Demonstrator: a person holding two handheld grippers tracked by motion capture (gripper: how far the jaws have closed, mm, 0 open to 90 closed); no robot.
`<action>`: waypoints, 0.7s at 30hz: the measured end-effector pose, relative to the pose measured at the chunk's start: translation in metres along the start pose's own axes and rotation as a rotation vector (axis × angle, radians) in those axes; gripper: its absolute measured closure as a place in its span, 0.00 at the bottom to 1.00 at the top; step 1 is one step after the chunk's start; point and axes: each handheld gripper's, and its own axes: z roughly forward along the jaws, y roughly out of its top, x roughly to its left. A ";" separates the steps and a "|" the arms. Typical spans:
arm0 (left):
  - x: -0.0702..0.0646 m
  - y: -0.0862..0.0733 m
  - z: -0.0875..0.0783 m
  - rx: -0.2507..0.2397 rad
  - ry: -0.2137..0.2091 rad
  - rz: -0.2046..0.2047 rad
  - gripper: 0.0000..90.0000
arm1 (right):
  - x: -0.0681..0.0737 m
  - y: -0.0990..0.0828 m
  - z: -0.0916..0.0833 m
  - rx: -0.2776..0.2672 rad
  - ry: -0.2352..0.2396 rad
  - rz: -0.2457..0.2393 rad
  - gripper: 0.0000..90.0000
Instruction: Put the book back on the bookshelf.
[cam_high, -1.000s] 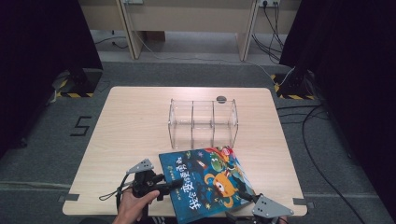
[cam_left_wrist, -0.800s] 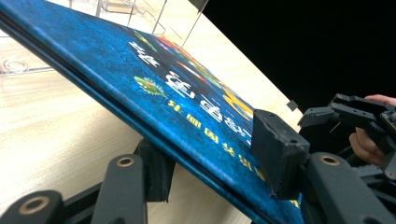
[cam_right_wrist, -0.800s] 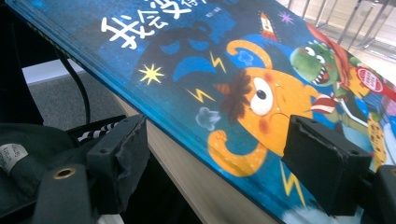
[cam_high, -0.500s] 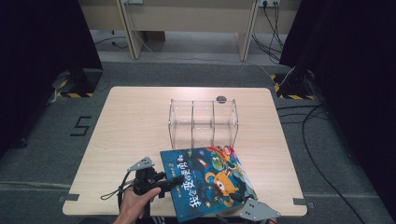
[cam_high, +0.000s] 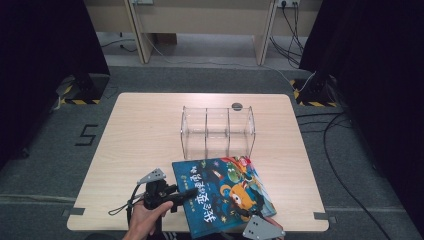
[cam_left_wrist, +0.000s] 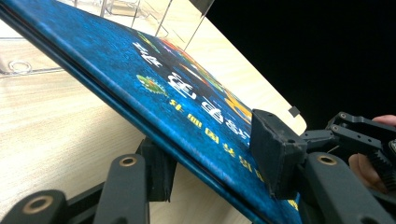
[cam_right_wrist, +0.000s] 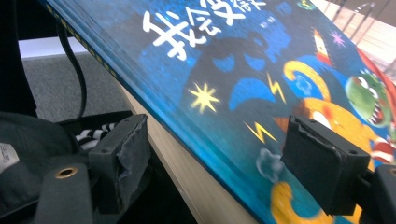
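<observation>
Pale wooden table (cam_high: 150, 135) on grey carpeted floor (cam_high: 45, 165), black curtains (cam_high: 45, 45) down both sides, light wooden desk legs (cam_high: 137, 30) along the far wall, black cables (cam_high: 345, 150) trailing over the carpet at the right, yellow-black striped tape (cam_high: 80, 101) near the curtain feet, even overhead light.

A "5" (cam_high: 88, 135) is marked on the floor; the book (cam_high: 220, 192) bears white Chinese characters.

Looks like a lab or recording studio set up for filming. Black curtains (cam_high: 45, 60) hang on both sides, a lone wooden table (cam_high: 145, 130) stands on grey carpet (cam_high: 45, 165) with hazard tape (cam_high: 80, 101) marks, and cables (cam_high: 345, 150) run to wall sockets (cam_high: 289, 3).
</observation>
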 end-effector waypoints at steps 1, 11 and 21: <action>0.000 0.000 0.000 -0.001 0.000 -0.001 0.57 | 0.002 0.001 0.002 0.001 -0.002 -0.008 0.26; 0.000 -0.002 0.000 -0.002 0.002 -0.009 0.58 | 0.018 0.012 0.021 -0.037 -0.060 -0.075 0.23; -0.001 -0.003 0.001 -0.004 0.002 -0.013 0.58 | 0.026 0.015 0.033 -0.044 -0.133 -0.106 0.21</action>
